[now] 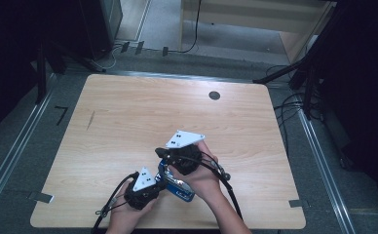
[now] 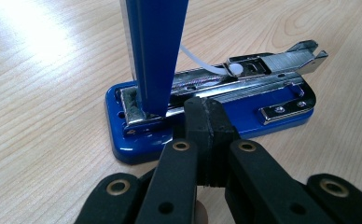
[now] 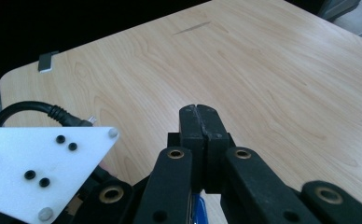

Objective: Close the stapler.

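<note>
A blue stapler (image 1: pixel 181 189) lies on the wooden table (image 1: pixel 128 112) near its front edge, between my two grippers. In the left gripper view its blue base (image 2: pixel 123 140) rests flat, the metal magazine (image 2: pixel 258 70) is bared, and the blue lid (image 2: pixel 156 46) stands upright. My left gripper (image 2: pixel 206 108) is shut, with its tips right at the base's near side. My right gripper (image 1: pixel 159 153) hovers above the stapler, pointing left. Its jaws (image 3: pixel 200 116) are shut with nothing between them, and a sliver of blue (image 3: pixel 198 209) shows beneath them. What keeps the lid up is hidden.
A dark round hole (image 1: pixel 214 95) sits at the table's far side and a dark streak (image 1: pixel 90 119) at the left. Tape tabs mark the front corners (image 1: pixel 41 197) (image 1: pixel 298 203). The left gripper's pale plate (image 3: pixel 34 172) lies close under the right gripper. Cables trail on the floor around.
</note>
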Tool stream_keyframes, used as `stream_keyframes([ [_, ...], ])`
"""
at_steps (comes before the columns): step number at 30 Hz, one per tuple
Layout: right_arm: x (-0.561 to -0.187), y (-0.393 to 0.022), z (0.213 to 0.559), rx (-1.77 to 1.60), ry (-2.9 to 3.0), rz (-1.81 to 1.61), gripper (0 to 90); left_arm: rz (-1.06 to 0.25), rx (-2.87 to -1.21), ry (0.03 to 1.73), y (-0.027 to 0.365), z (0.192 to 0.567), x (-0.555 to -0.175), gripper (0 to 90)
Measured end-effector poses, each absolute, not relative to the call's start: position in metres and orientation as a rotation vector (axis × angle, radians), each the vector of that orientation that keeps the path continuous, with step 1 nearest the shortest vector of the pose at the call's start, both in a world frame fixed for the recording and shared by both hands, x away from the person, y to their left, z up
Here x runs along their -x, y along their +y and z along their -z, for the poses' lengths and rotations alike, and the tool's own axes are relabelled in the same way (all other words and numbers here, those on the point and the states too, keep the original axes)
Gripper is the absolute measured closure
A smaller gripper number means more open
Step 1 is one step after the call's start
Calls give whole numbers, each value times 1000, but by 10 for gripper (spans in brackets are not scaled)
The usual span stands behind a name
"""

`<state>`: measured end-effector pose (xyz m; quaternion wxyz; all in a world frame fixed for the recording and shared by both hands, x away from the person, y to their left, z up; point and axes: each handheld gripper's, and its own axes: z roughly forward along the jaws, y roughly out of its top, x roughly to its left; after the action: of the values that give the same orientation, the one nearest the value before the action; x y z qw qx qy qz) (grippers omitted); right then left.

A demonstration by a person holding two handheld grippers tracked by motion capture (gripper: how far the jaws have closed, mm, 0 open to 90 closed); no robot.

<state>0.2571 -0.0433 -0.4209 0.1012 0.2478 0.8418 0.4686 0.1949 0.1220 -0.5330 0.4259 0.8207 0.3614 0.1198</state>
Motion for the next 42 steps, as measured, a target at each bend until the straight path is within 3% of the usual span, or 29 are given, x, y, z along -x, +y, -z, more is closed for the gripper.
stream_keyframes([
  [42,-228,-92,455,-784,2472,-1371,900,-292,-2056,904,123,533,-195,900],
])
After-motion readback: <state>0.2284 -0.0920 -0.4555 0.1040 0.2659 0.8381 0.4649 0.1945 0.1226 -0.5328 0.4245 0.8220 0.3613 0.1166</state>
